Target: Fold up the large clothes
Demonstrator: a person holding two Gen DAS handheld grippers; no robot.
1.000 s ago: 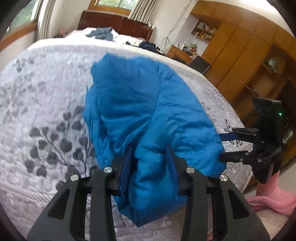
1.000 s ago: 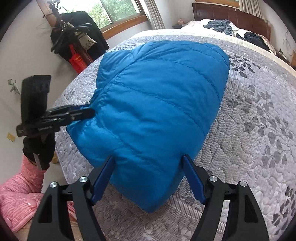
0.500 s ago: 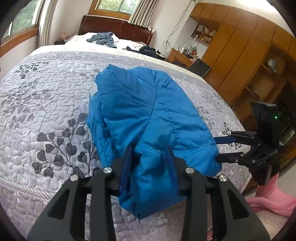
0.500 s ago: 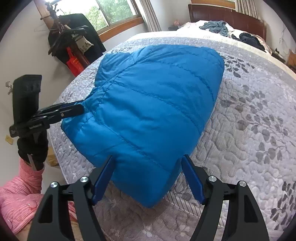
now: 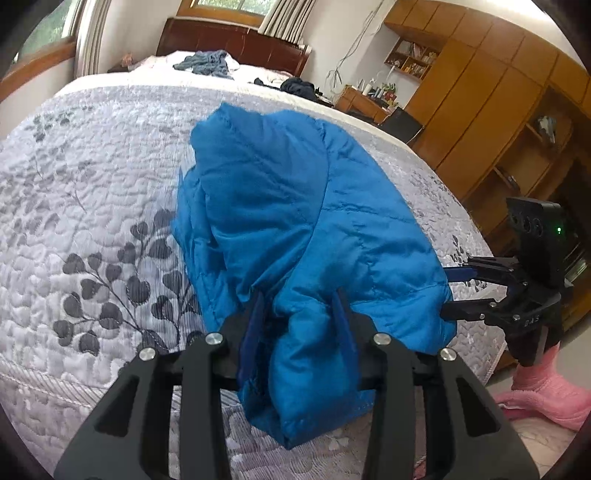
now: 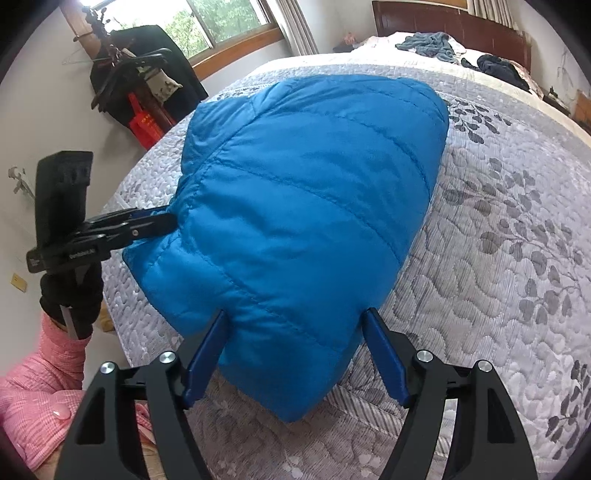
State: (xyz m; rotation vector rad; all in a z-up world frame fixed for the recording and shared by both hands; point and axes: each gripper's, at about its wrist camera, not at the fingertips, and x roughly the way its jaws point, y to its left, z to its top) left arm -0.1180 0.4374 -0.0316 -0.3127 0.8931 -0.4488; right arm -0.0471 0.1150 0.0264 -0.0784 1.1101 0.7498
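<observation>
The blue jacket (image 6: 306,221) lay bunched on the bed (image 6: 517,258), its hem at six o'clock. The left tongs (image 5: 299,325) pinched one corner; the right tongs (image 6: 295,350) stood spread around the other. Slippery padding could slide free, undoing the fold.

No legible text anywhere.

The left hand-held gripper (image 5: 300,314) pinches a bunched fold of blue puffer jacket (image 5: 295,221) above the quilted bed (image 5: 92,184).

Soft window (image 6: 221,26) daylight, sharp focus (fisheye-bent, dark-cornered edges).
</observation>
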